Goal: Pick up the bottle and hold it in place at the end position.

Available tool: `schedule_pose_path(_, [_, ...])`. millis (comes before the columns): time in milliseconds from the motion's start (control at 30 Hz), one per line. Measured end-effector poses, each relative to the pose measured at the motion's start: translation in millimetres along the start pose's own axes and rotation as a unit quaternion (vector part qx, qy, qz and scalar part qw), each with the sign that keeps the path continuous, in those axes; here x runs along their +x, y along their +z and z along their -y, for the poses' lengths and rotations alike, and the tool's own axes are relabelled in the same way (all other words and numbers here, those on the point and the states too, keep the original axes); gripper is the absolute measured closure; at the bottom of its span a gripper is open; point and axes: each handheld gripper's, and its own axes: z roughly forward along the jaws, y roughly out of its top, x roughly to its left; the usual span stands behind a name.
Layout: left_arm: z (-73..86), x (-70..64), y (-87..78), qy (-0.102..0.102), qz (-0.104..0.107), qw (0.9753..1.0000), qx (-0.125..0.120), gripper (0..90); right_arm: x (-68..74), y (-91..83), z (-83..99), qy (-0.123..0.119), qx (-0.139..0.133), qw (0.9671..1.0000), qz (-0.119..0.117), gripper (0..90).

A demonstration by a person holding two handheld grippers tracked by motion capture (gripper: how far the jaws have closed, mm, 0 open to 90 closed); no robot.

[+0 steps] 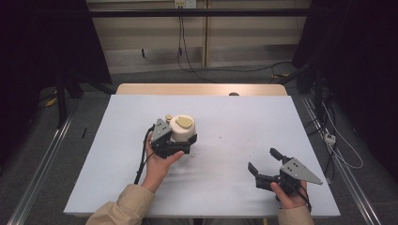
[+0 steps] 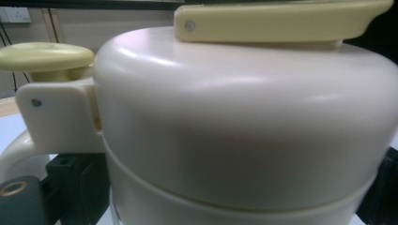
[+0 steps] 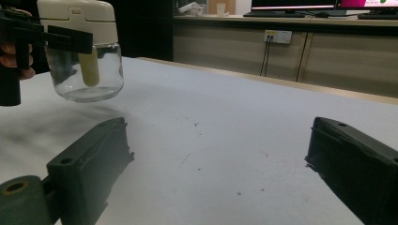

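While left claw (image 1: 184, 143) clamps the jar (image 1: 183, 129), bare table (image 1: 225, 140) surrounds it.

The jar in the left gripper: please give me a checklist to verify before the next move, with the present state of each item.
1. Left gripper closed on the jar at its cream cap: ok, jaws clamp both sides.
2. Jar upright: ok, roughly level in the right gripper view.
3. Jar clear of the table: ok, a shadow shows below its glass base.
4. Cap fully seated on the glass: cannot tell.
5. Right gripper free and open: ok, jaws wide apart, nothing between them.
6. Table between the two grippers free of obstacles: ok, only small specks.
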Motion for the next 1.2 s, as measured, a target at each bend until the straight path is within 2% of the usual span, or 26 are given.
schedule_pose_path(67, [-0.4,0.1,1.4,0.005,0.000,1.0000,0.001,5.5,0.1,0.0,0.1,0.000,0.002,1.0000,-0.002,5.1])
schedule_pose_path(367, [-2.0,-0.7,7.4,-0.003,0.001,1.0000,-0.001,5.5,0.0,0.5,0.1,-0.001,0.002,1.0000,-0.003,5.0])
schedule_pose_path(733, [-1.9,0.2,13.8,0.002,-0.001,1.0000,0.002,5.5,-0.4,0.5,0.1,0.001,0.001,1.0000,-0.004,5.0])
schedule_pose_path(833, [-1.7,-1.2,16.4,-0.003,-0.001,1.0000,0.002,5.5,-0.4,0.9,-0.1,0.000,0.002,1.0000,-0.003,5.0])
schedule_pose_path(867, [-2.2,-1.0,17.1,0.003,0.001,1.0000,0.003,5.6,-0.4,1.0,-0.1,0.001,0.002,1.0000,-0.003,5.0])
schedule_pose_path(933, [-2.8,-2.4,18.6,0.000,0.000,1.0000,0.003,5.5,-0.5,1.0,-0.2,0.000,0.001,1.0000,-0.003,5.0])
schedule_pose_path(1200, [-3.7,-4.1,25.2,0.009,0.006,0.9999,0.005,5.5,-0.2,1.3,-0.4,0.001,0.001,1.0000,-0.002,5.0])
